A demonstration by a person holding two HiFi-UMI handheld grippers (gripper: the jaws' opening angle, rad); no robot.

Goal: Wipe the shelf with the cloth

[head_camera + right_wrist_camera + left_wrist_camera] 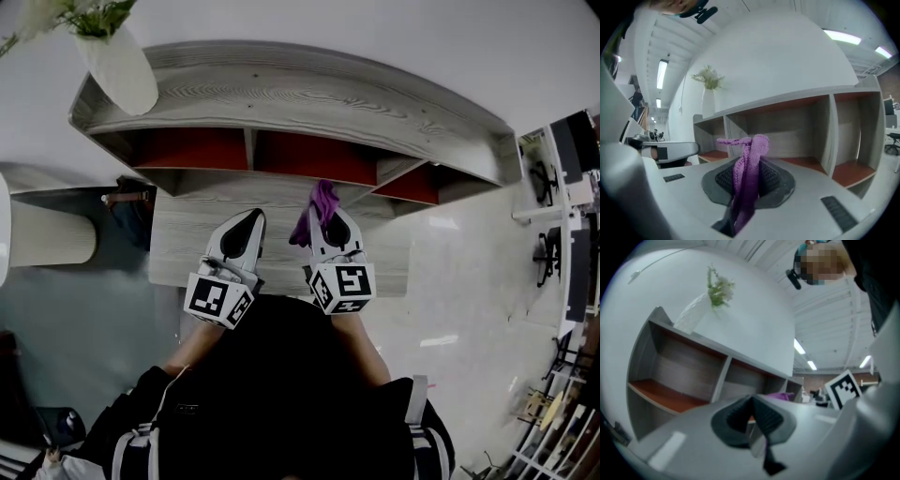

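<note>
A grey wood-grain shelf unit (281,94) with red-floored compartments stands against the white wall. My right gripper (330,223) is shut on a purple cloth (319,208) and hangs in front of the middle compartment, a little short of it. In the right gripper view the purple cloth (749,168) sticks up from between the pads, with the shelf unit (797,126) behind. My left gripper (246,232) is beside it on the left, jaws together with nothing in them. In the left gripper view the shelf unit (684,376) fills the left half.
A white vase with green stems (117,61) stands on the shelf's top at the left end. A low wood-grain surface (178,244) lies below the grippers. A white round seat (47,234) is on the floor at left. Office desks (562,187) stand far right.
</note>
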